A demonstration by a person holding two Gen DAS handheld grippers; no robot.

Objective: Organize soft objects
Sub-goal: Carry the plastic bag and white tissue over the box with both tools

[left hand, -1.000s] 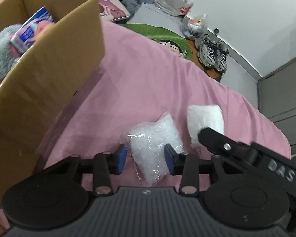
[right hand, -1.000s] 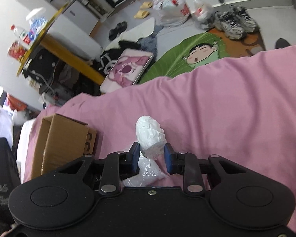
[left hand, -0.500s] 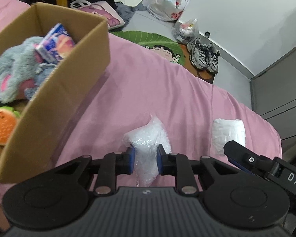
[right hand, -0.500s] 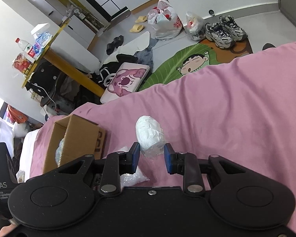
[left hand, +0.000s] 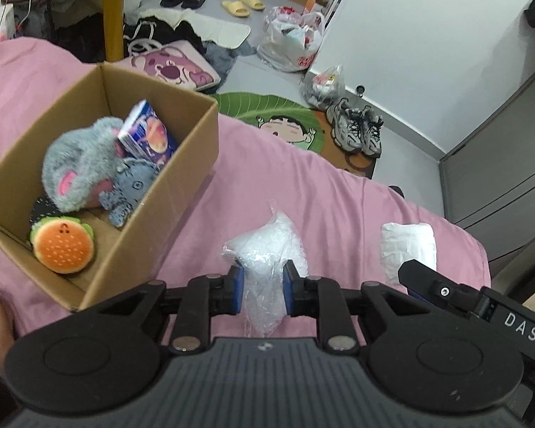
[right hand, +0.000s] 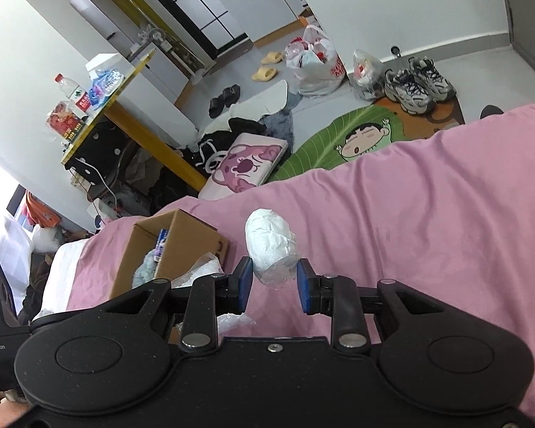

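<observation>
Left gripper (left hand: 262,287) has lifted the clear plastic bag (left hand: 267,249) off the bed (left hand: 303,178), jaws clamped. Right gripper (right hand: 273,285) jaws gape around the white bundle (right hand: 269,239); cardboard box (left hand: 182,185) likely next

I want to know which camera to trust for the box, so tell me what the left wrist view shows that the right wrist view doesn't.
Only the left wrist view looks down into the cardboard box, showing the burger plush and the grey plush, and shows the left gripper shut on the clear bag.

Only the right wrist view shows the right gripper, jaws either side of the white bundle, with a gap visible.

Both show the box, the bundle and the pink sheet.
</observation>
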